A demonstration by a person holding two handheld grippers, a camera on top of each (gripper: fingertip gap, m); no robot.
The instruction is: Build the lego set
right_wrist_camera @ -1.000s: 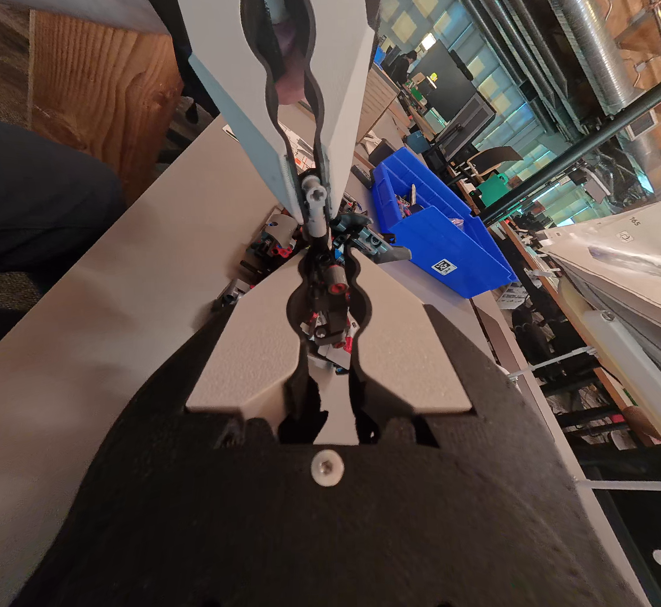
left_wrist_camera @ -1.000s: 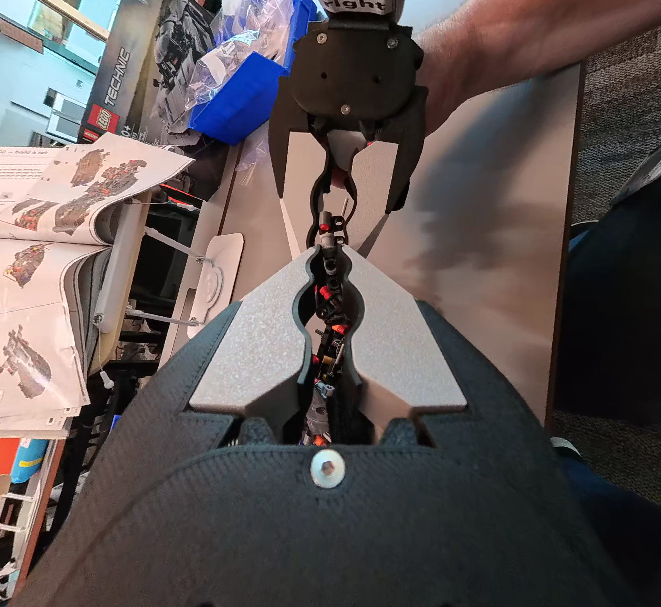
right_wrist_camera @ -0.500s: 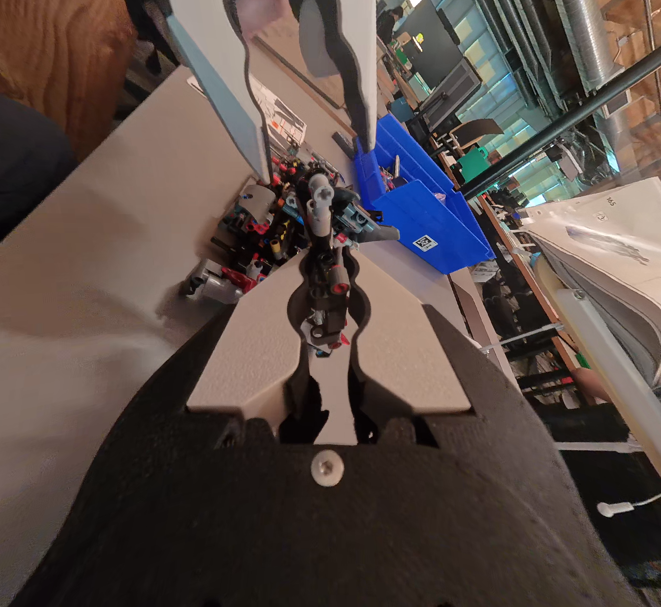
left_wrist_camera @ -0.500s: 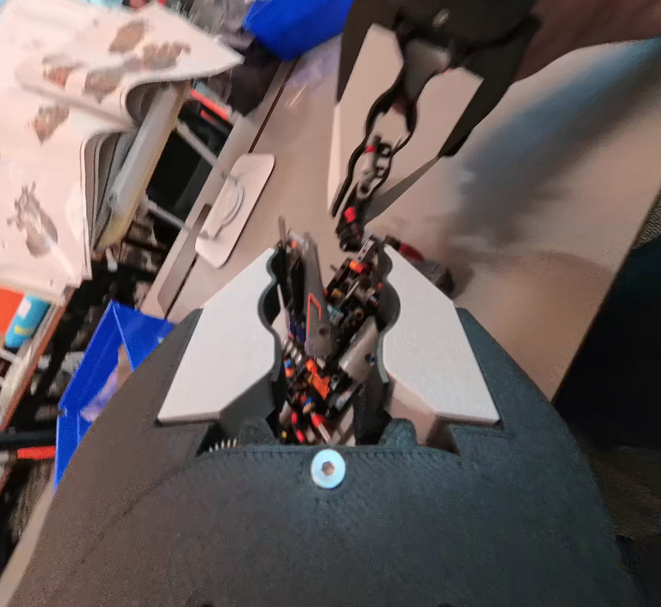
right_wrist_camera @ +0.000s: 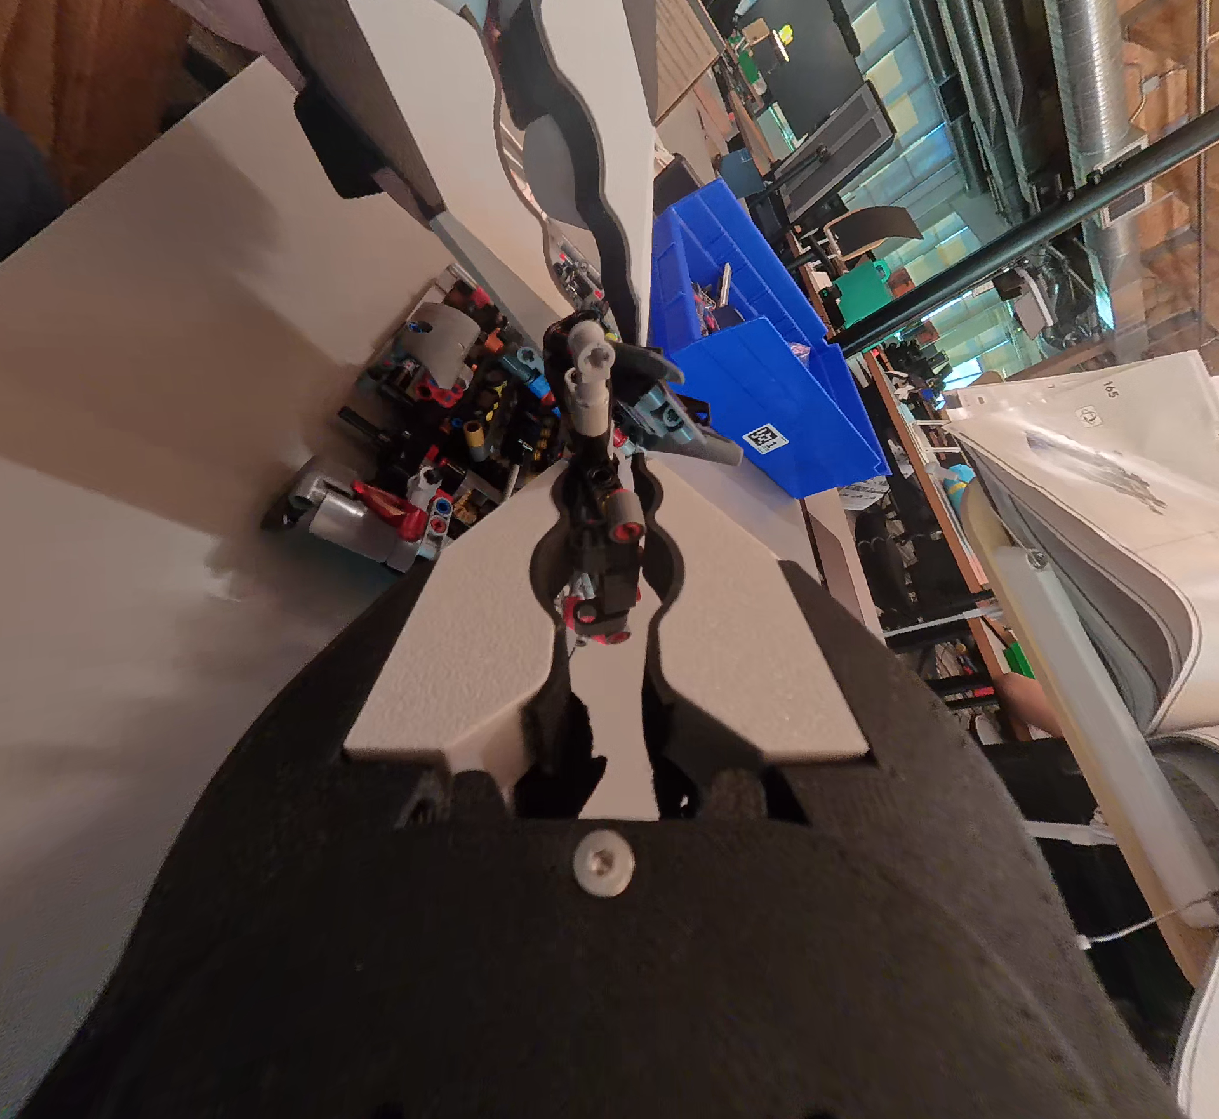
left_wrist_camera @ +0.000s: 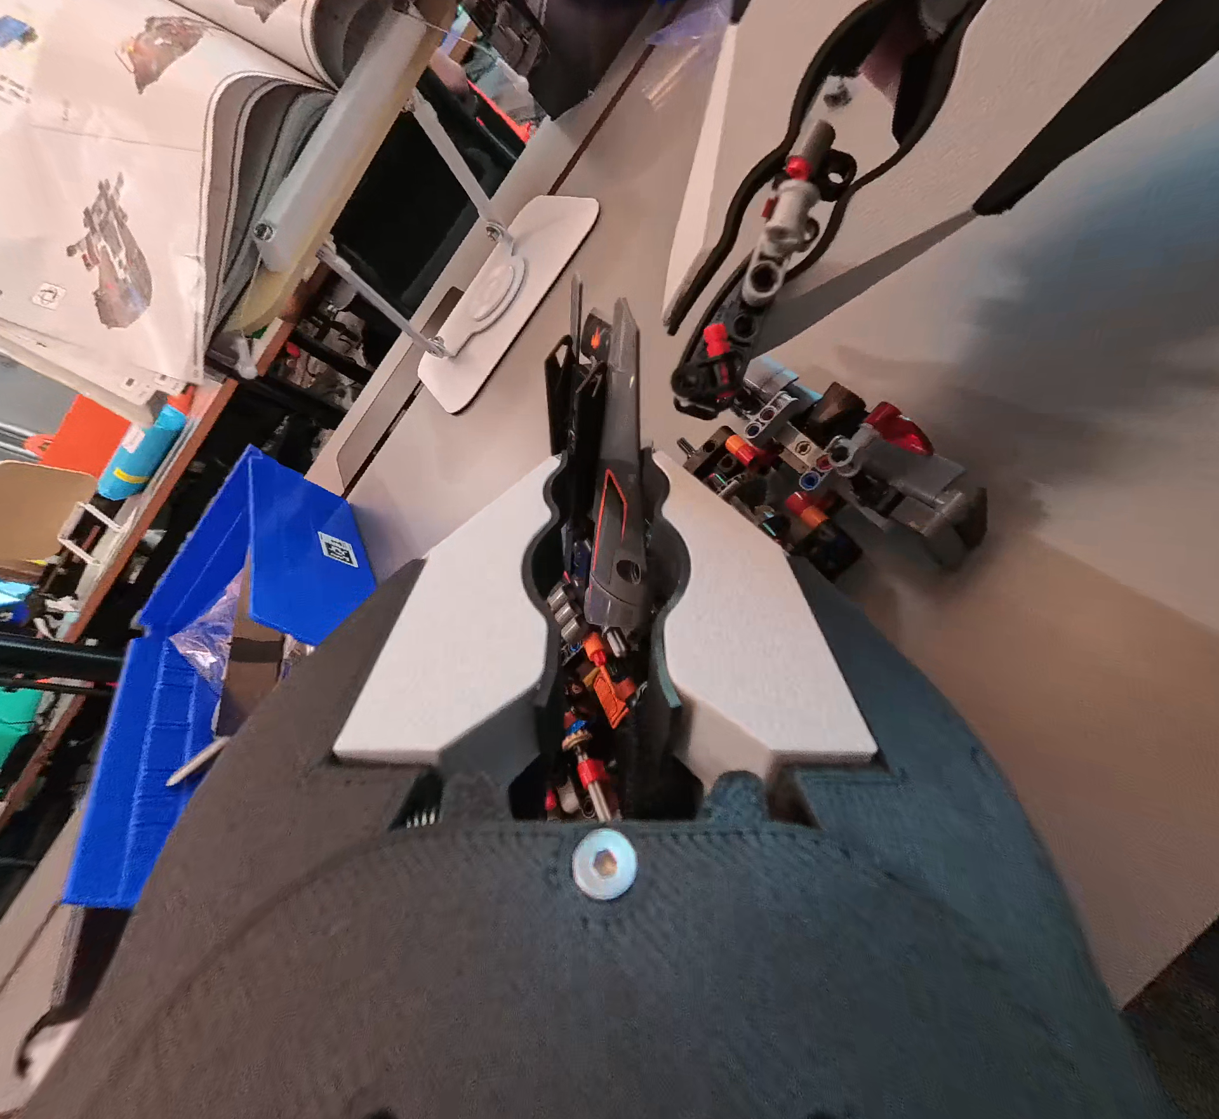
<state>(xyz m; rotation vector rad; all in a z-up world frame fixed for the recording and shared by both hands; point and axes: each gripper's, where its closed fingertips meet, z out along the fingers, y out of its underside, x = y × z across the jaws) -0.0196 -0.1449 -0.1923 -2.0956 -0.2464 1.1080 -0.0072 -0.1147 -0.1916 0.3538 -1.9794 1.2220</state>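
Observation:
A partly built lego car model (left_wrist_camera: 824, 480) in black, grey and red lies on the pale table (left_wrist_camera: 989, 659); it also shows in the right wrist view (right_wrist_camera: 448, 428). My left gripper (left_wrist_camera: 607, 467) is down on the model, its jaws closed around an upright dark grey panel (left_wrist_camera: 617, 494) with a red stripe. My right gripper (right_wrist_camera: 597, 467) is shut on a small black sub-assembly (right_wrist_camera: 587, 408) with a light grey connector and red pins. It hangs just above the model, close to the left gripper. The right gripper (left_wrist_camera: 732, 322) and its sub-assembly (left_wrist_camera: 785, 217) also show in the left wrist view.
Blue bins (left_wrist_camera: 283, 560) (right_wrist_camera: 758, 375) stand beside the model. An open instruction book (left_wrist_camera: 165, 65) (right_wrist_camera: 1088, 494) rests on a stand with a flat foot plate (left_wrist_camera: 514, 296). The table edge runs at the right of the left wrist view. My left and right fingertips are right by each other.
My left gripper let go of the small sub-assembly, opened, swung down to the model and closed on its grey panel. My right gripper kept the sub-assembly and drew slightly away.

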